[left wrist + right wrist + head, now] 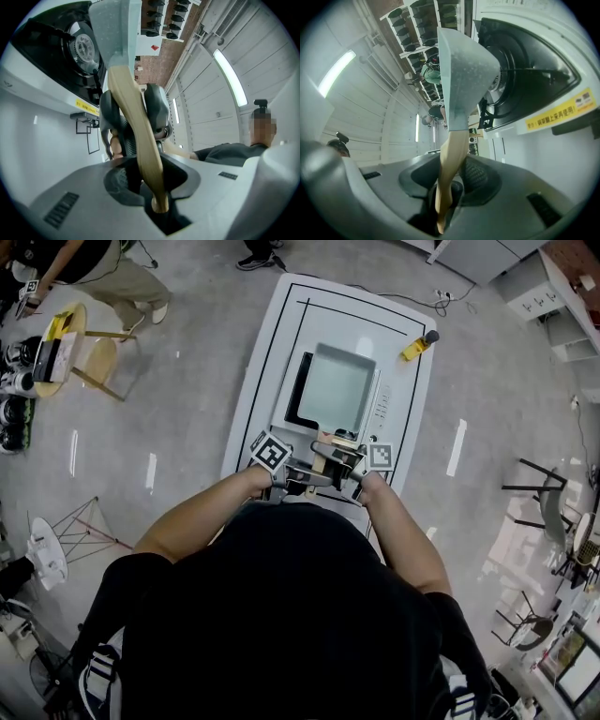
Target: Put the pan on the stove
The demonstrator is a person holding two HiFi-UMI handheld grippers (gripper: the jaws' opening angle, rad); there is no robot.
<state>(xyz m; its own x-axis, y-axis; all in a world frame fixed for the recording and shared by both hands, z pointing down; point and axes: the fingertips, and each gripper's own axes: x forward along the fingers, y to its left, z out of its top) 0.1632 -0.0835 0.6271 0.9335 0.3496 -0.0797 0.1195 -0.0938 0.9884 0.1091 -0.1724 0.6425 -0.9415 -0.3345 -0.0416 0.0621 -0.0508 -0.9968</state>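
On the white worktop [272,343], the stove [296,395] sits beneath the square pan [336,385], at 12 o'clock from both grippers. The pan is probably stiff, nose-heavy metal. Its wooden handle [323,461], pointing to 6 o'clock, is clamped by the left gripper [302,476] and the right gripper [345,471].

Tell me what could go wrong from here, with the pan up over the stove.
1. The left claw and right claw both clamp only the wooden handle, so the pan hangs far out and could twist or droop.
2. In the head view the pan hides most of the stove; it may land off-centre.
3. The pan's edge sits close to the control panel and could knock it.
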